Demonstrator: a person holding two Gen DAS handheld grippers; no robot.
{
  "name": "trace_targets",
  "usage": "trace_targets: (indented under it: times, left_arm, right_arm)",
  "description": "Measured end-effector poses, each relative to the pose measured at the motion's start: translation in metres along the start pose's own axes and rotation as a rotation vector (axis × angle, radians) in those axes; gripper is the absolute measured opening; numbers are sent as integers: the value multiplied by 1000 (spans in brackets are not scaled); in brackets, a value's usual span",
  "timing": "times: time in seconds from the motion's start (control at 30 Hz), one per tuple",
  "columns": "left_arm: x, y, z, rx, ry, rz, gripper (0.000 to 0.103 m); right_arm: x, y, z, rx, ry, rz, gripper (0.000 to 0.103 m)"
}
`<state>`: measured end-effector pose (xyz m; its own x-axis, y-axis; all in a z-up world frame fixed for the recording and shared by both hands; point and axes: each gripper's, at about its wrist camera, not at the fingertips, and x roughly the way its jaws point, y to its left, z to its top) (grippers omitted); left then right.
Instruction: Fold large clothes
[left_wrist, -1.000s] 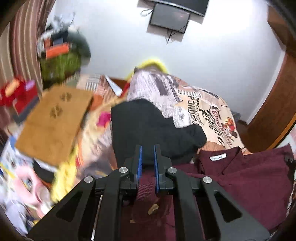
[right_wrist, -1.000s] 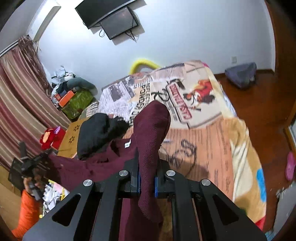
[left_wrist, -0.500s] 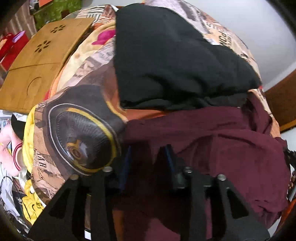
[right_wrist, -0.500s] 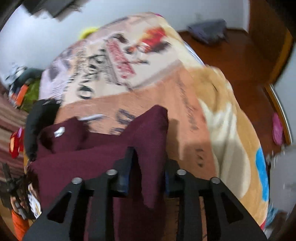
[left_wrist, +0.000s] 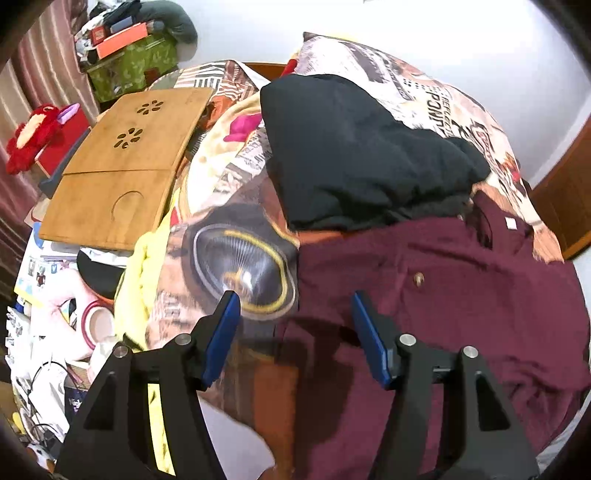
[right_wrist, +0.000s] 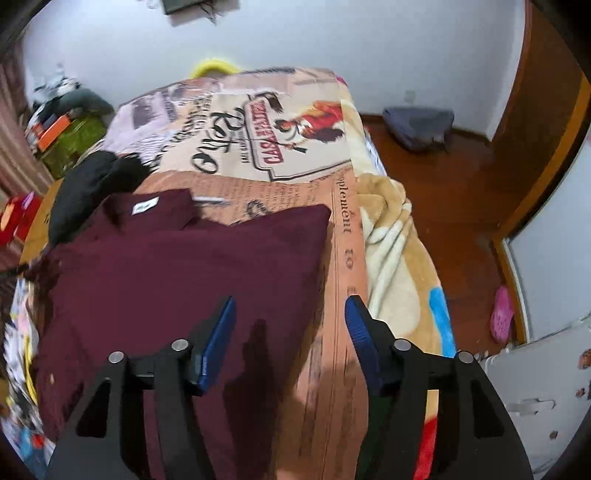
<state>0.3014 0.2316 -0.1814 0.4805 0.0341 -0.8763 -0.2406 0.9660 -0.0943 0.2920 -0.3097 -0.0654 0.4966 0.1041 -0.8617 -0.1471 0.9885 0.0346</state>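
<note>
The dark maroon knit shirt (right_wrist: 177, 258) lies spread on the bed's printed newspaper-pattern blanket (right_wrist: 295, 147), nearest to both cameras. The left hand-held gripper (left_wrist: 295, 317) stands with its blue pads wide apart over the shirt's left edge, where the cloth meets the blanket. The right hand-held gripper (right_wrist: 290, 317) is likewise wide, over the shirt's right edge. Both have just been opening, and no cloth is pinched between their pads now; the fabric lies loose beneath them.

The shirt's long axis runs away from the cameras. Its collar, with a small white label (right_wrist: 144, 205), points to the far end of the bed, and its body falls toward the near edge.

Just beyond the collar, a rumpled black garment (left_wrist: 362, 147) touches the shirt's far left side, and may overlap it. A fold carried toward the collar could catch that black cloth and drag it in. The near portion seems to hang at the bed's edge, so its weight could pull the laid cloth askew. A wooden slotted lap tray (left_wrist: 122, 170) lies farther left, well apart.
</note>
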Motion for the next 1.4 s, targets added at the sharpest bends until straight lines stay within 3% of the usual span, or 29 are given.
trace_targets:
  times: [0.37,0.43,0.5,0.6,0.8,0.93,0.97,1.0,1.03,1.1,1.27,1.4]
  left_arm:
    - [5,15,-64,-16,51,-59,62]
    - [12,16,-74,-30,72,-101,62]
    - [21,21,-81,-87,94,-230,62]
    - [38,27,-82,-179,127,-314,62]
    - [58,35,-65,-294,110,-338,58]
    - [62,36,-48,-297,61,-284,58]
    - [65,37,-45,-300,59,-276,51]
    - [68,37,-44,-301,61,-271,36]
    - [70,38,-42,-300,69,-253,32]
    - [67,35,-39,-277,55,-223,11]
    - [30,17,-34,-179,-16,-243,6]
    - [-12,6,-34,-142,-75,-335,6]
  right_arm:
    - [-33,32,-74,-50,-22,-29,57]
    - [-32,33,-82,-35,-19,-25,57]
    - [-30,32,-91,-11,-7,-4,57]
    - [-26,29,-104,36,17,0,57]
    - [-16,31,-112,18,41,-71,57]
    - [-13,37,-100,12,10,-69,57]
    - [-11,39,-95,13,1,-64,57]
    - [-10,40,-93,13,-2,-61,57]
    - [-6,42,-87,15,-1,-63,57]
    - [-4,44,-88,25,-5,-64,57]
    - [-14,39,-85,58,-91,-92,57]
    - [-37,21,-84,129,-186,-126,57]
